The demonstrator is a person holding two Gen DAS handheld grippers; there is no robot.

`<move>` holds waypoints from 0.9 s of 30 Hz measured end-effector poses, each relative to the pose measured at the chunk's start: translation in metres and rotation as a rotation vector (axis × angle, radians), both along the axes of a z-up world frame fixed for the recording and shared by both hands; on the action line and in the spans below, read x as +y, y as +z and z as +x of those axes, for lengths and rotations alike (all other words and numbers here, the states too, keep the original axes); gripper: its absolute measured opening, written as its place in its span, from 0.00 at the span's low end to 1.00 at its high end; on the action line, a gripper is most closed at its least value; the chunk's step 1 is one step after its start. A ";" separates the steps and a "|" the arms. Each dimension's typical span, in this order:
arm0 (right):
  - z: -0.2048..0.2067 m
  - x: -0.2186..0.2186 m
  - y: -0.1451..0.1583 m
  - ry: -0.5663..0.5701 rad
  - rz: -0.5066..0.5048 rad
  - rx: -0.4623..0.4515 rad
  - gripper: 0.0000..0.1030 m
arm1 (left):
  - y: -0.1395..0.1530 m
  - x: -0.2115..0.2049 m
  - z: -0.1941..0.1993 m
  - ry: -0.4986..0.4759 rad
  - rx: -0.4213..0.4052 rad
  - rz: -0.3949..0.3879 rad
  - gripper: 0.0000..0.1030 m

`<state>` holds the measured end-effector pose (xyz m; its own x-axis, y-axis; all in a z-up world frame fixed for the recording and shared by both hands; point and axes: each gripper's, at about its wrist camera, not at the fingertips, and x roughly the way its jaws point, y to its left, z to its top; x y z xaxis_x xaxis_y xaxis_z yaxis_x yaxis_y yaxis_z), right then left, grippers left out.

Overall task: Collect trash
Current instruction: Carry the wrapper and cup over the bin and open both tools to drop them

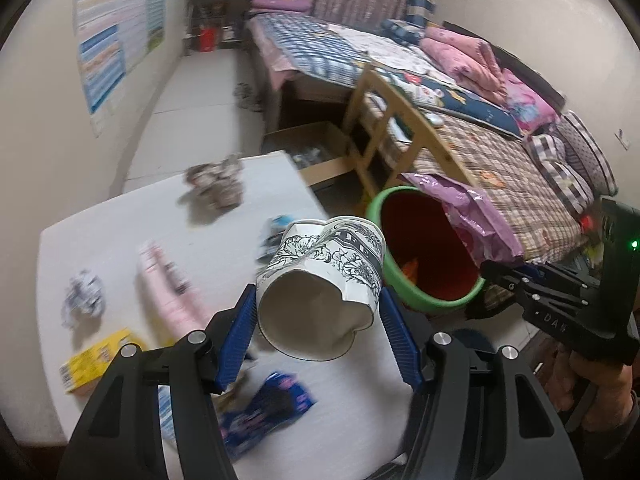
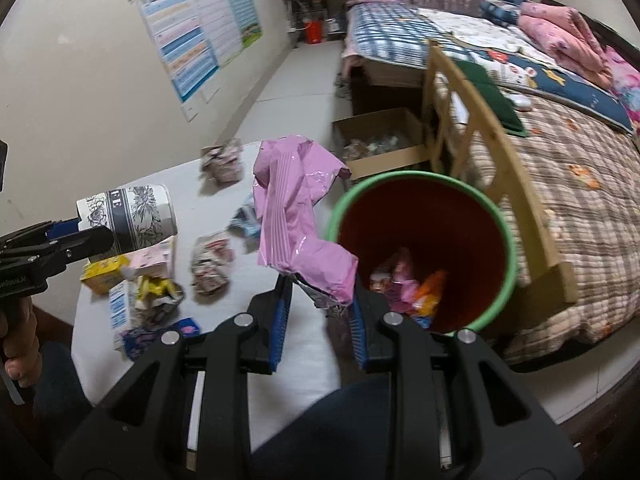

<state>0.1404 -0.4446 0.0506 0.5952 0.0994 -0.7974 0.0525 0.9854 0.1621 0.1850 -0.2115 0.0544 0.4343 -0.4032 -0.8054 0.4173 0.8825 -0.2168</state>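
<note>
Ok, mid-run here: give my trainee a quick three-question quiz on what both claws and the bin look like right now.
1. True or false: the left claw grips a crumpled paper cup.
2. What does the right claw hold? A) a yellow box B) a pink wrapper C) a blue packet
3. Fill in: the bin with the green rim already has some ____ at the bottom.

Key: 1 true. 2 B, the pink wrapper; the yellow box lies on the table. 3 wrappers.
</note>
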 end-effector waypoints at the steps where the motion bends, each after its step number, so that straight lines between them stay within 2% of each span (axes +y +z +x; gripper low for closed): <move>1: 0.000 -0.006 0.000 -0.007 -0.002 0.001 0.26 | 0.001 -0.012 0.003 -0.016 0.002 -0.004 0.56; 13: -0.003 -0.080 -0.022 -0.105 -0.003 0.066 0.26 | -0.011 -0.120 0.021 -0.140 0.031 0.003 0.57; 27: 0.016 -0.120 -0.051 -0.142 0.031 0.099 0.26 | -0.052 -0.182 0.041 -0.196 0.095 0.077 0.57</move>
<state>0.1561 -0.5650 0.0001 0.5241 0.0451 -0.8505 0.2080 0.9616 0.1792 0.2259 -0.3940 0.0024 0.2748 -0.4079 -0.8707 0.5635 0.8020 -0.1979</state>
